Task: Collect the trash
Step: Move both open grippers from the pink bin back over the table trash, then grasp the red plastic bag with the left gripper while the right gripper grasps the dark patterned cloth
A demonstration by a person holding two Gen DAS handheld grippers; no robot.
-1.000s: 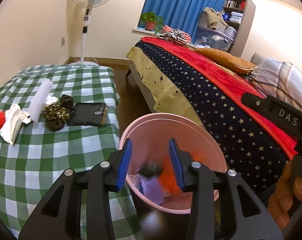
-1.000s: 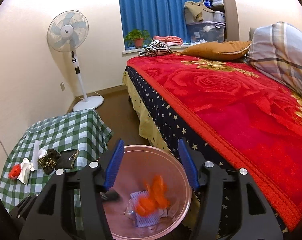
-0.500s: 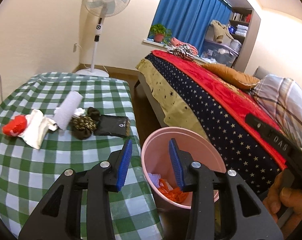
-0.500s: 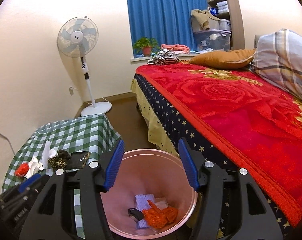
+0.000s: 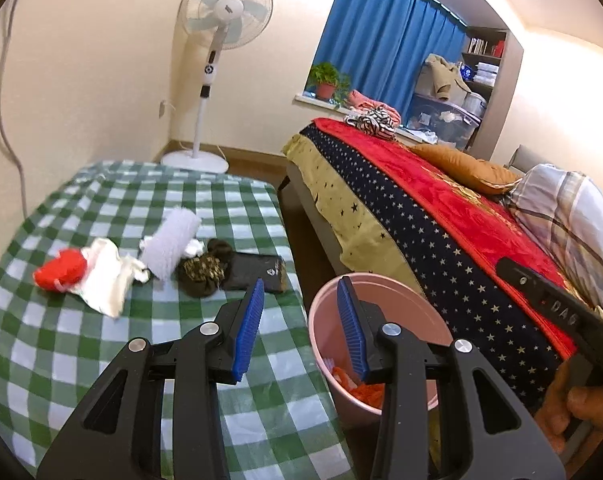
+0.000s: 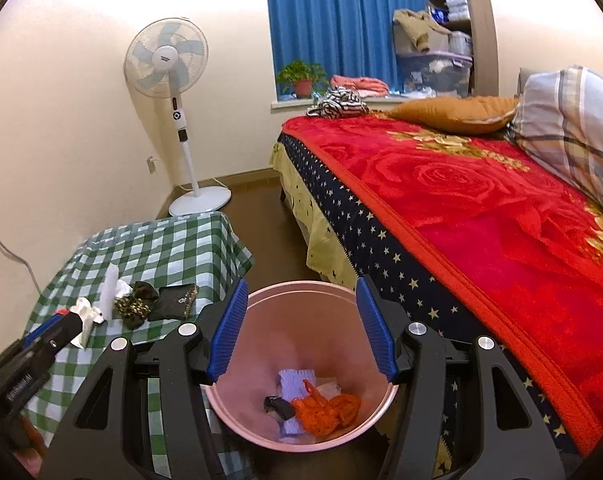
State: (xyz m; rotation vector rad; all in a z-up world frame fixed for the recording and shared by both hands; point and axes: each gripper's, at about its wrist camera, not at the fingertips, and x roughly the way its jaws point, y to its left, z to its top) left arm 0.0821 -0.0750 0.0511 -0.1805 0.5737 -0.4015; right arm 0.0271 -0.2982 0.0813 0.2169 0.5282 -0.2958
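Since the earlier frames, the left gripper (image 5: pixel 299 330) has swung off the bin (image 5: pixel 405 292) toward the table (image 5: pixel 81 360); its view, formerly filled by the bin's inside, now takes in the table and its trash. The right gripper (image 6: pixel 301 332) has drawn up and back from the bin (image 6: pixel 261 434), whose whole rim now shows.

Left gripper: jaws spread, nothing between the pads. It sits over the table edge nearest the bin; its right finger (image 5: pixel 351 328) overlaps the bin rim in this view.

Right gripper: jaws spread wide and empty, above the bin, framing the opening.

Places relative to the bin:
- Inside: orange netting (image 6: pixel 325 410), a pale purple piece (image 6: pixel 295 386) and a small dark item (image 6: pixel 279 406) on the bottom.
- Just left: the table under a green check cloth.
- On the table, running away from the bin in a row: a black pouch (image 5: pixel 257 272), a dark patterned wad (image 5: pixel 201 276), a white foam roll (image 5: pixel 169 244), white crumpled paper (image 5: pixel 105 276), a red lump (image 5: pixel 61 272). All lie ahead and left of the left gripper, apart from its fingertips.
- Right: a bed (image 6: pixel 481 216) with a red blanket.
- Beyond, by the wall: a standing fan (image 5: pixel 221 12).

A hand (image 5: pixel 577 404) holds the right gripper, at the lower right of the left view.
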